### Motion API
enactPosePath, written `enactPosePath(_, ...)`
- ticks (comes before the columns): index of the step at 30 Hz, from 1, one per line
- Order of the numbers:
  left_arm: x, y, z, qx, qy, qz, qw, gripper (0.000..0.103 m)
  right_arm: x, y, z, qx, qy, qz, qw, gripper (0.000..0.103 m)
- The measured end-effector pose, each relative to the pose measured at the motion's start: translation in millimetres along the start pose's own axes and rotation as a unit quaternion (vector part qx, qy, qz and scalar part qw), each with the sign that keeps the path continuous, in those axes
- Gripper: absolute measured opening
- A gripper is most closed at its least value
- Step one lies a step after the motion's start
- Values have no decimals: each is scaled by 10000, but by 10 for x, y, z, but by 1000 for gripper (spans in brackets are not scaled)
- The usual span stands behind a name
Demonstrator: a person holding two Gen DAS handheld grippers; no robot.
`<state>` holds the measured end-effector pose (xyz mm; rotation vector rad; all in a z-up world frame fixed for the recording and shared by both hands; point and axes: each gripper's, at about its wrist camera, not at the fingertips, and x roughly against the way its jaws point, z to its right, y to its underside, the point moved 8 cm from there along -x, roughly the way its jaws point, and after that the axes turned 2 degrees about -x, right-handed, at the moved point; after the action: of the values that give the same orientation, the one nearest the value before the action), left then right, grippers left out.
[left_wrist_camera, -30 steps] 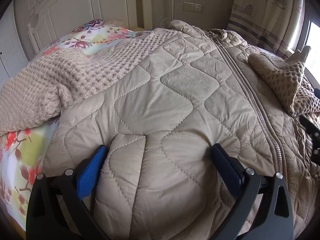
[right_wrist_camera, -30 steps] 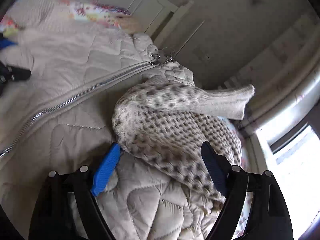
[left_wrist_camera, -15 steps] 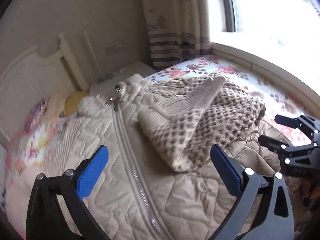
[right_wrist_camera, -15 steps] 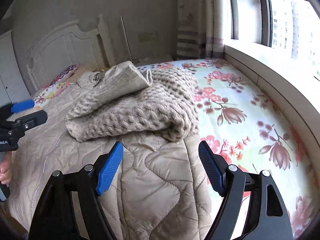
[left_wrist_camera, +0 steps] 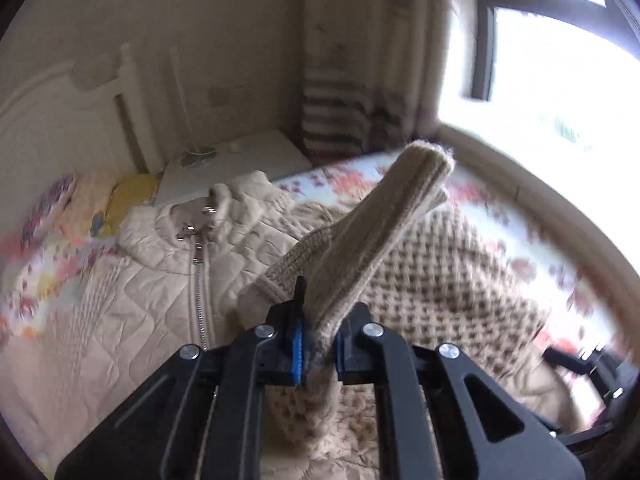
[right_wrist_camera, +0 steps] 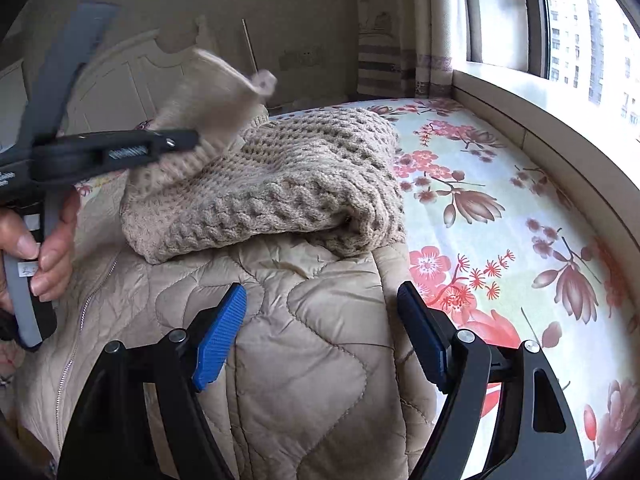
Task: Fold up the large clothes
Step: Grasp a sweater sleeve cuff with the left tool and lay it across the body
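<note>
A beige quilted jacket [left_wrist_camera: 132, 304] [right_wrist_camera: 312, 344] with a zip lies spread on the bed. On top of it lies a bunched beige knit sweater [left_wrist_camera: 444, 296] [right_wrist_camera: 288, 184]. My left gripper [left_wrist_camera: 316, 344] [right_wrist_camera: 188, 142] is shut on the sweater's ribbed cuff [left_wrist_camera: 384, 228], which sticks up past the jaws; a hand [right_wrist_camera: 40, 248] holds its handle. My right gripper [right_wrist_camera: 322, 332] hovers open over the jacket's near edge, below the sweater, with nothing pinched between its blue pads [right_wrist_camera: 220, 336].
A floral bedsheet [right_wrist_camera: 500, 216] covers the bed's right side up to a window ledge [right_wrist_camera: 560, 128]. A white headboard [left_wrist_camera: 60, 120], a nightstand [left_wrist_camera: 236, 164] and a striped curtain [left_wrist_camera: 344, 116] stand at the back. Pillows [left_wrist_camera: 80, 208] lie at the far left.
My left gripper swung right from the jacket to the sweater and shut on its cuff, lifting it. My right gripper rolled level and settled over the jacket's edge.
</note>
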<state>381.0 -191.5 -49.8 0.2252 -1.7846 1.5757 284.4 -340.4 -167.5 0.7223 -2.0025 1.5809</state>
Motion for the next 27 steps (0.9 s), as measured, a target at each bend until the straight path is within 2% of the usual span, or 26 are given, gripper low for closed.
enactPosePath(1,177,-3,-237,756,241,205,9966,11,3,-3,15,-48,-8,4,10000,75)
enactPosePath(2,311,50,-466,1436,459,300,9881,11,9,-7,19,-78,-18,10,10000,75)
enactPosePath(4,503,325,-884,2589,748,359,9623,14,17,-15,29,-108,-42,34,9999,75)
enactPosePath(5,549,506,-1061,3004,753,344,9502,17,25,-21,29,-117,-45,42,9999,75)
enactPosePath(6,565,701,-1214,3295,720,262,9410,40,27,-26,31,-129,-54,49,9999,75)
enactPosePath(7,560,862,-1322,3470,656,172,9354,72,28,-29,34,-139,-63,51,9999,75)
enactPosePath(8,542,1034,-1448,3661,526,114,9290,81,27,-32,37,-147,-64,48,9999,75)
enactPosePath(9,520,1180,-1566,3823,400,67,9232,83,25,-31,40,-150,-58,46,9999,75)
enactPosePath(11,454,1331,-1687,3970,446,-50,9167,83,28,-31,40,-155,-26,46,9999,75)
enactPosePath(13,483,1330,-1736,3906,390,-34,9197,79,33,-25,49,-170,9,60,9998,75)
enactPosePath(15,643,1235,-1765,3746,48,334,9266,79,35,-25,67,-204,34,78,9998,75)
enactPosePath(16,737,1153,-1771,3542,-152,517,9336,79,36,-27,75,-219,47,86,9997,75)
enactPosePath(18,814,1039,-1714,2975,-521,566,9516,79,38,-26,81,-226,70,96,9997,75)
enactPosePath(20,682,995,-1616,2192,-880,245,9714,79,48,-33,91,-241,103,142,9996,75)
enactPosePath(21,607,1004,-1557,1958,-919,120,9763,79,67,-40,93,-252,116,201,9994,75)
enactPosePath(22,467,1043,-1520,1760,-944,-66,9798,79,92,-49,103,-264,112,268,9992,70)
enactPosePath(23,343,1111,-1516,1648,-966,-317,9811,79,122,-60,108,-277,128,327,9990,60)
enactPosePath(24,213,1201,-1522,1621,-954,-577,9805,78,158,-79,114,-289,167,377,9987,55)
enactPosePath(25,143,1284,-1536,1621,-942,-719,9796,78,204,-110,109,-292,172,441,9985,45)
enactPosePath(26,114,1319,-1553,1590,-960,-723,9799,78,260,-164,78,-261,117,520,9982,39)
enactPosePath(27,115,1314,-1563,1566,-967,-720,9803,79,307,-220,32,-175,79,584,9981,39)
